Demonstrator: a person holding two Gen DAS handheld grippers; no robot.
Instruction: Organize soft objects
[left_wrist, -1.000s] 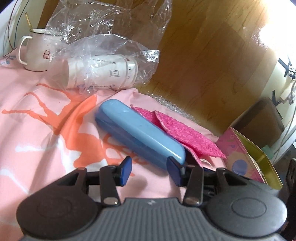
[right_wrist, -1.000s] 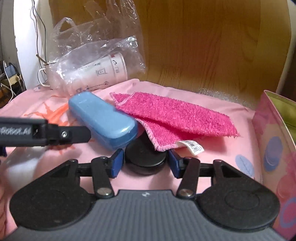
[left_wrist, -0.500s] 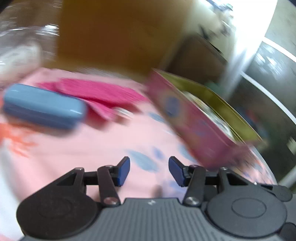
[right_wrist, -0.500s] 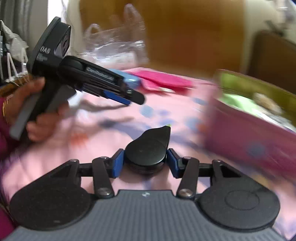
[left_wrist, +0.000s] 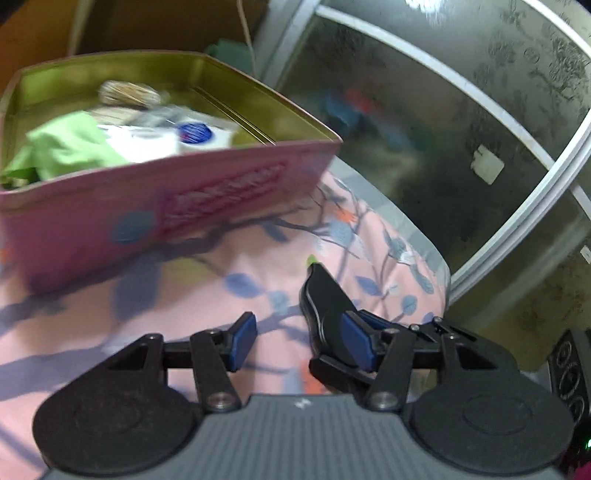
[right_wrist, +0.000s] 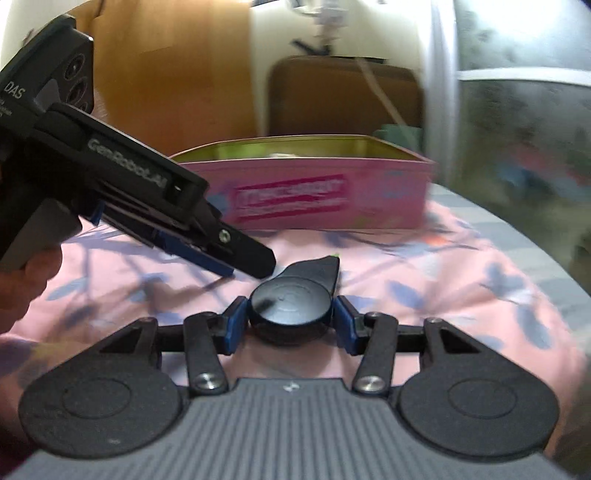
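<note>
Black teardrop-shaped case (right_wrist: 291, 306), hard-shelled, smooth and likely light, sits clamped across its round body in the right gripper (right_wrist: 290, 325), while the left gripper (left_wrist: 299, 341), its jaws just opening, holds nothing.

Tin (left_wrist: 229, 192): shiny gold metal inside, pink printed outside. Cloth (right_wrist: 424, 280) under it, soft pink with a matt leaf print. Disc (right_wrist: 291, 301), smooth, glossy black plastic. Right gripper (right_wrist: 291, 328): matt black, ribbed grey body. Frosted glass (left_wrist: 461, 122) behind.
</note>
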